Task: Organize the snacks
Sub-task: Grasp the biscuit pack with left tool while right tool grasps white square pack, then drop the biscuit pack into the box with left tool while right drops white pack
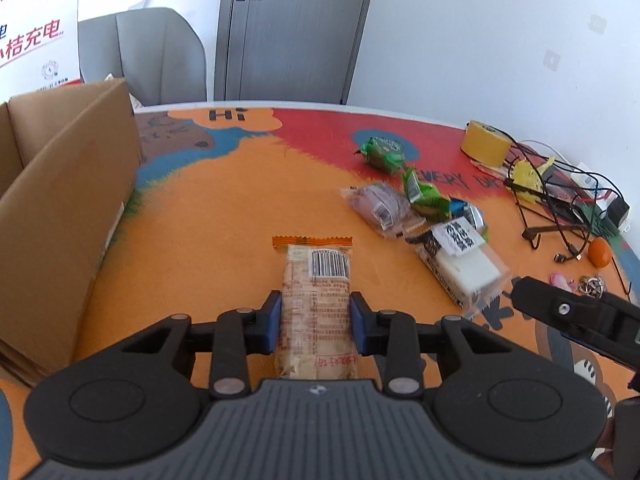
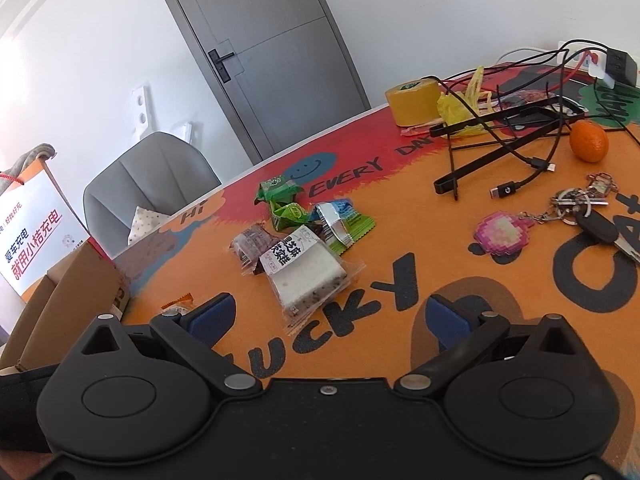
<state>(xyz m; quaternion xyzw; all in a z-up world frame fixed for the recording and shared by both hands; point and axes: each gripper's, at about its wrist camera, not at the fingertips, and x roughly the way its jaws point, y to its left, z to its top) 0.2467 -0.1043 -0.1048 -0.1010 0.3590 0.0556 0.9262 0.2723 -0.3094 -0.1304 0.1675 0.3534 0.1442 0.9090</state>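
My left gripper [image 1: 317, 322] is shut on a long beige snack bar [image 1: 316, 280] with an orange end and a barcode, held just above the orange mat. An open cardboard box [image 1: 68, 208] stands to its left. A pile of snacks lies to the right: a white cake pack [image 1: 464, 264], a purple pack [image 1: 380, 206], green packs [image 1: 384, 150]. My right gripper [image 2: 330, 320] is open and empty, low over the mat, just in front of the white cake pack [image 2: 308, 276]. The purple pack [image 2: 252, 244] and green packs [image 2: 280, 196] lie beyond it.
A yellow tape roll [image 2: 414, 100], tangled black cables [image 2: 516, 128], a black stand [image 2: 480, 168], an orange fruit [image 2: 588, 142] and a key ring [image 2: 576, 208] crowd the table's right side. A grey chair [image 1: 160, 56] and a door [image 1: 292, 28] stand behind the table.
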